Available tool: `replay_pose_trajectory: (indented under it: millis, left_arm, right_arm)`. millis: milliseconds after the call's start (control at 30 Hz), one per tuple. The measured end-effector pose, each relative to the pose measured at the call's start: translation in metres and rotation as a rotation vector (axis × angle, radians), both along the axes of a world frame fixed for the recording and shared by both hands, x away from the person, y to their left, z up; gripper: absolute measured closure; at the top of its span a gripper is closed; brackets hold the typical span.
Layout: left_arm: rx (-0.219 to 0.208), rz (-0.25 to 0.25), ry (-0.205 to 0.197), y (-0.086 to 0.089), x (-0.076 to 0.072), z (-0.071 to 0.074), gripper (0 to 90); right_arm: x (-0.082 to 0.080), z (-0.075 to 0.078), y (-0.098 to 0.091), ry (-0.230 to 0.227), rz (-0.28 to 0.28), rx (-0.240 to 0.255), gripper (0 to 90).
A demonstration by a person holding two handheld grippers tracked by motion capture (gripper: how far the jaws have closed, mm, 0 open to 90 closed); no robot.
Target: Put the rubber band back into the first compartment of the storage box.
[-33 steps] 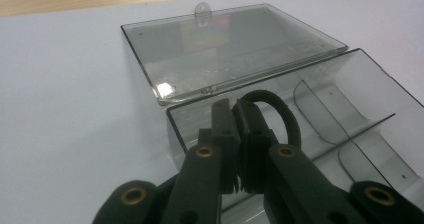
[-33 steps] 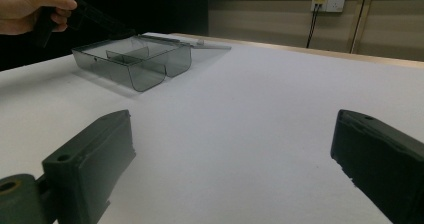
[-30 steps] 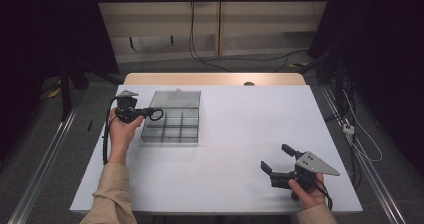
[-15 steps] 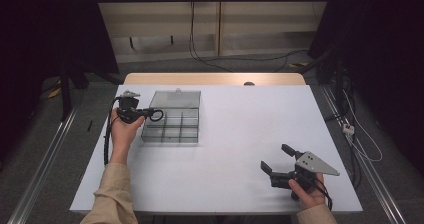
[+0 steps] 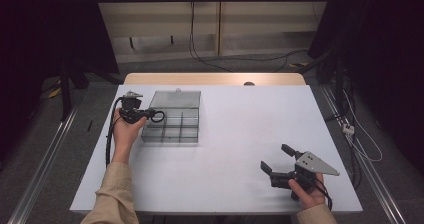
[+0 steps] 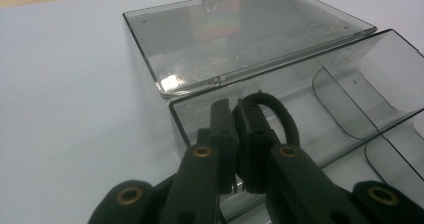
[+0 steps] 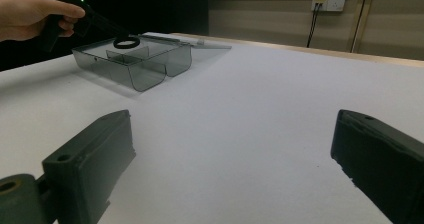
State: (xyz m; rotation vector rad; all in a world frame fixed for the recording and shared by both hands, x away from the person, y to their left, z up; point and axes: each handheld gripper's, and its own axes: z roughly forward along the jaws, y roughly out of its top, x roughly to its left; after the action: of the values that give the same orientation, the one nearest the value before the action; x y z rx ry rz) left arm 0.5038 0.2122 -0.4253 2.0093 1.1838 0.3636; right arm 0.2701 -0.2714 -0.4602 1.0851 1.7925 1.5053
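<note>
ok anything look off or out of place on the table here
Nothing stands out. The clear compartment box sits square on the white table with its lid folded flat behind it. The left gripper holds a black ring above the box; the right gripper is open and empty.

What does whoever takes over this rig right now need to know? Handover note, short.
Left gripper: shut on a black ring, held over the near-left compartment of the clear divided box.
Right gripper: open, holding nothing, low over the near-right part of the white table, well away from the box.
Box: on the left side of the table, lid folded open and lying flat behind it; the compartments look empty.
Done: ring picked up and brought over the box.
Left: probably lower it into the compartment, release, then close the lid.
</note>
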Motion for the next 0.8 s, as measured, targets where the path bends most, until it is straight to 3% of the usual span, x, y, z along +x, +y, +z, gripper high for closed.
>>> replay_pose_trajectory:
  millis: [800]
  left_arm:
    - [0.023, 0.001, 0.010, -0.0033, 0.0018, -0.0055, 85.5]
  right_arm:
    - [0.0001, -0.0001, 0.0001, 0.000, 0.003, 0.006, 3.1]
